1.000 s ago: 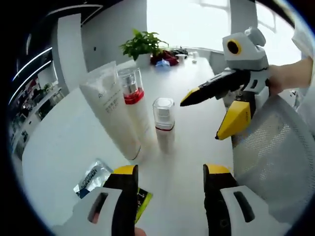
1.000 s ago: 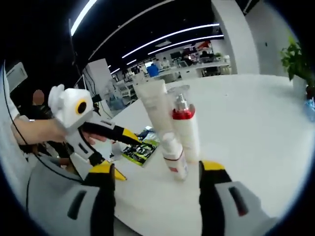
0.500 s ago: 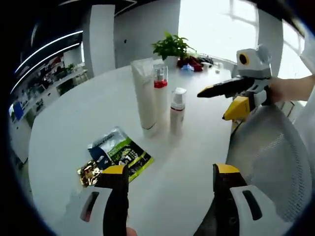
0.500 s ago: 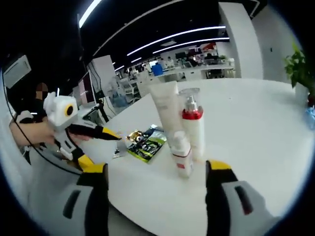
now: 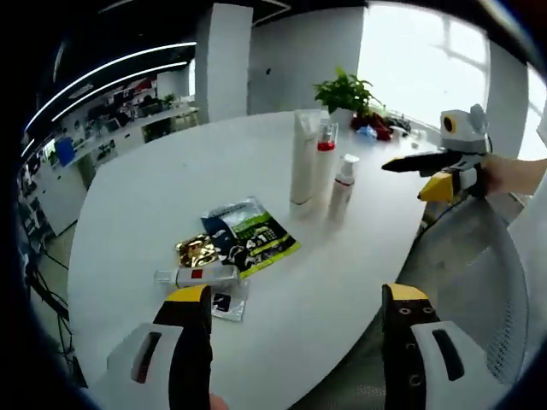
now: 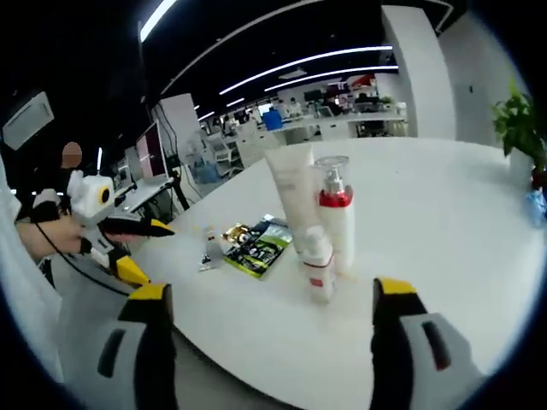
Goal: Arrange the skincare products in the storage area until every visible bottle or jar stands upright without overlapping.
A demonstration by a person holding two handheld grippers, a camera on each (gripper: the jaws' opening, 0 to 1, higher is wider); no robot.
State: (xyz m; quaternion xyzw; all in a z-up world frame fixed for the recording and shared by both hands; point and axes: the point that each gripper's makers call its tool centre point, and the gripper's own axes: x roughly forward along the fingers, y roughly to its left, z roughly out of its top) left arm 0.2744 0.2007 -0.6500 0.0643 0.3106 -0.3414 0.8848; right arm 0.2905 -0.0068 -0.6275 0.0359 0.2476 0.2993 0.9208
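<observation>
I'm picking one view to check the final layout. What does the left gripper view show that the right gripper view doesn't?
Left gripper view adds: a bright window and the right gripper, open, held in a hand.

Right gripper view adds: the left gripper, open, and rows of office desks behind the table.

Both share: the tall white tube, the red-collared bottle and the small pump bottle standing upright close together, the green sachet, the potted plant and the white table.

Both views face the white table [image 5: 154,205] from roughly opposite edges, sharing the upright bottles [image 6: 329,224].
</observation>
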